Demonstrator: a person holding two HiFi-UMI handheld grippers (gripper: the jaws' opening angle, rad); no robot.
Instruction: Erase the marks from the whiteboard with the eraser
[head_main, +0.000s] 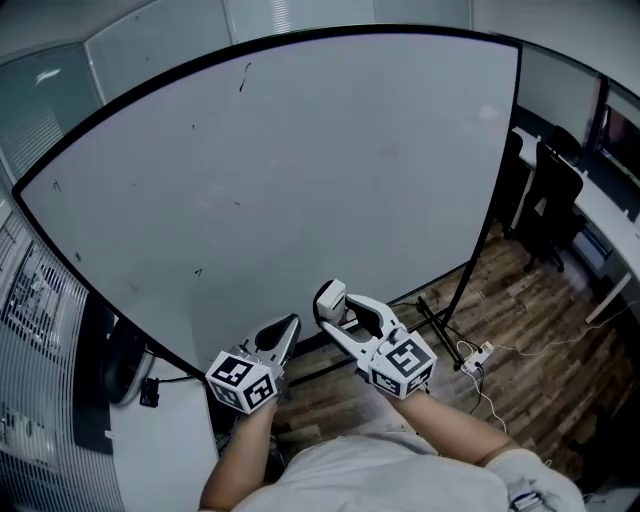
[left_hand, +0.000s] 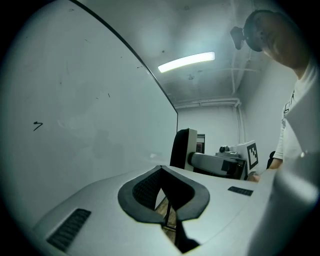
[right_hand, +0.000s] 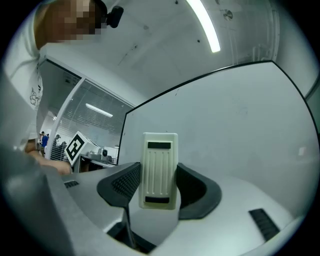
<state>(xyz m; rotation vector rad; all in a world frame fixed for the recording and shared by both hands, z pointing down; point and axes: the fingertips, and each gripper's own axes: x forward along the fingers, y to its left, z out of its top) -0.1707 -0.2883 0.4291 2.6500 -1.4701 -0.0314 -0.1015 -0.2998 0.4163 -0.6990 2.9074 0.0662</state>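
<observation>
A large whiteboard (head_main: 300, 170) stands upright ahead, carrying a few small black marks, such as one near the top (head_main: 245, 78) and one low on the left (head_main: 197, 271). My right gripper (head_main: 335, 305) is shut on a white ribbed eraser (right_hand: 159, 170), held upright just in front of the board's lower edge. In the left gripper view the eraser (left_hand: 186, 148) shows side-on, black felt towards the board. My left gripper (head_main: 290, 322) hangs beside it on the left, fingertips (left_hand: 161, 170) together with nothing between them. A small mark (left_hand: 37, 125) sits on the board to its left.
The board's black stand legs (head_main: 440, 325) spread over the wooden floor, with a white power strip (head_main: 478, 355) and cable nearby. Black office chairs (head_main: 555, 190) and a white desk (head_main: 610, 210) are at the right. A desk with a dark object (head_main: 120, 360) is at the lower left.
</observation>
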